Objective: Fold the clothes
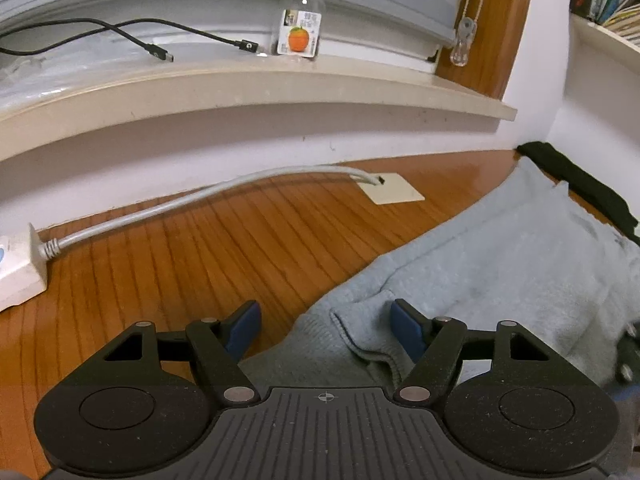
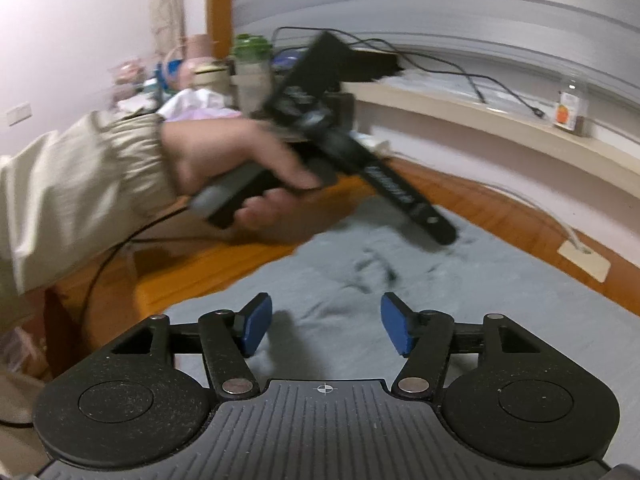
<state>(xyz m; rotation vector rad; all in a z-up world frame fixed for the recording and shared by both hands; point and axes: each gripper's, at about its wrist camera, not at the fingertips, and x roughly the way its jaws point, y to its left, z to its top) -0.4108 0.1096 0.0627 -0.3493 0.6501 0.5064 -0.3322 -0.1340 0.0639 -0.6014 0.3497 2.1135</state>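
1. Left tongs (image 1: 325,325), left wrist view: blue pads (image 1: 245,326) stand wide apart and grip nothing. The left pad sits over bare wood; the right pad sits over the near edge of a light blue-grey garment (image 1: 500,264).
2. Garment lies flat on the wooden table (image 1: 192,264), filling the right half of the view; a ribbed cuff or hem (image 1: 360,332) lies between the pads, not pressed by either.
3. Far side: grey cable (image 1: 192,198) runs from a white power strip (image 1: 20,272) at left towards a pale plate (image 1: 394,194) in the tabletop. On the sill (image 1: 240,88) stand a clear jar (image 1: 302,20) with an orange on its label and black cable ends (image 1: 160,53).
4. Right tongs (image 2: 326,328), right wrist view: pads wide, nothing between them, held above the garment (image 2: 460,300) spread across the table (image 2: 192,268).
5. Beyond, blurred, a hand (image 2: 240,160) in a beige sleeve (image 2: 76,196) holds the other black tool (image 2: 384,180), its tip over the garment's far part.
6. Far left: blurred clutter (image 2: 224,80); the jar (image 2: 570,108) stands on the sill at far right.
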